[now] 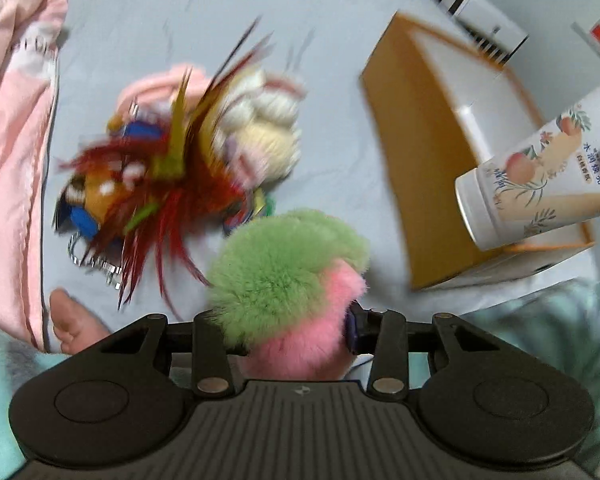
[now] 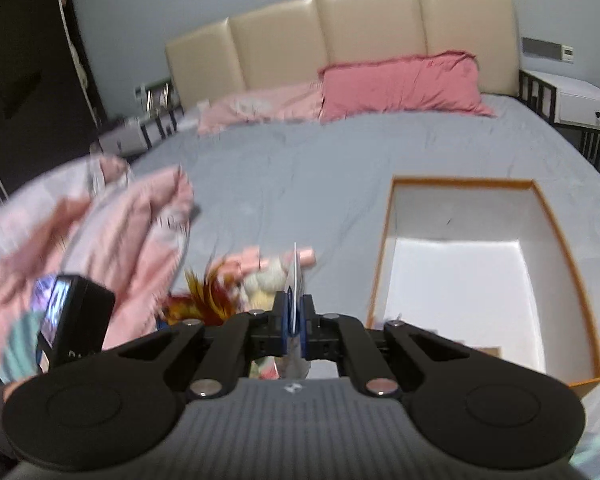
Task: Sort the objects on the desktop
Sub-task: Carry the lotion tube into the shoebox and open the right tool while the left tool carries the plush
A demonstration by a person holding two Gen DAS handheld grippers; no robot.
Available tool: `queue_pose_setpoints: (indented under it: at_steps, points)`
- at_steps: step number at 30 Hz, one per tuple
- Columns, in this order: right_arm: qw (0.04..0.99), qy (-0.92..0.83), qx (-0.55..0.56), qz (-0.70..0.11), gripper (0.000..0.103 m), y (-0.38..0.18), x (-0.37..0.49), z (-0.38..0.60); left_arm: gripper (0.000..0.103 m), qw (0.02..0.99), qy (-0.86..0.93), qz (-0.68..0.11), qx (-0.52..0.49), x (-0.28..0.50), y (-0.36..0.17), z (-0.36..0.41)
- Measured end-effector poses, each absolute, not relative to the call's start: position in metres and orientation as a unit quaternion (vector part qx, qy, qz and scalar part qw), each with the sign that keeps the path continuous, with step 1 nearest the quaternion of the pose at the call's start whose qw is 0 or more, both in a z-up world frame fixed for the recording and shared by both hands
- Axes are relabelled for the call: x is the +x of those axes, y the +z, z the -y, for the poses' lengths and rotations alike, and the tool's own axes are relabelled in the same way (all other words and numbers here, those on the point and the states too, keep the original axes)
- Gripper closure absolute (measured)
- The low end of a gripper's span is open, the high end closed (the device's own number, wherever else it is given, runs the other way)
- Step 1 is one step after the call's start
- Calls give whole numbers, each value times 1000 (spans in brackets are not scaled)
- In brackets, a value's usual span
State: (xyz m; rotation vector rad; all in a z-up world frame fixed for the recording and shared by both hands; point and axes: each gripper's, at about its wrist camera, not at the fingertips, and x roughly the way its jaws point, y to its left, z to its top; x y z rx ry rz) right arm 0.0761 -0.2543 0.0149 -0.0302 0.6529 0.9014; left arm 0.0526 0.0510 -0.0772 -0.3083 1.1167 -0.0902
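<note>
My left gripper (image 1: 288, 328) is shut on a fluffy green and pink pompom (image 1: 284, 268), held above the grey bedsheet (image 1: 228, 20). Behind it lies a blurred pile of toys (image 1: 172, 168): red and yellow feathers, a cream plush (image 1: 268, 132) and metal key rings (image 1: 96, 260). My right gripper (image 2: 296, 312) is shut on the flat end of a white tube (image 2: 296, 280). The left wrist view shows that tube (image 1: 540, 168) with a peach print, cap down, over the open orange-edged box (image 1: 420, 160). In the right wrist view the box (image 2: 460, 216) sits to the right, white inside.
A pink quilt (image 2: 120, 220) is bunched on the left of the bed, with a pink pillow (image 2: 400, 84) against the beige headboard (image 2: 340, 28). A black device with a small screen (image 2: 72, 312) sits at the lower left. A person's toes (image 1: 68, 320) and a teal sleeve (image 1: 560, 340) are close by.
</note>
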Motion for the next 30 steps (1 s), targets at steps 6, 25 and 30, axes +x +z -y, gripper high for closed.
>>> queue_pose_setpoints:
  at_steps: [6, 25, 30]
  points:
    - [878, 384, 7, -285, 98, 53, 99, 299, 57, 868, -76, -470, -142, 68, -16, -30]
    - [868, 280, -85, -402, 98, -49, 186, 316, 57, 885, -164, -430, -71, 134, 22, 59]
    - [847, 281, -85, -443, 97, -63, 190, 317, 57, 871, -194, -448, -56, 152, 15, 85]
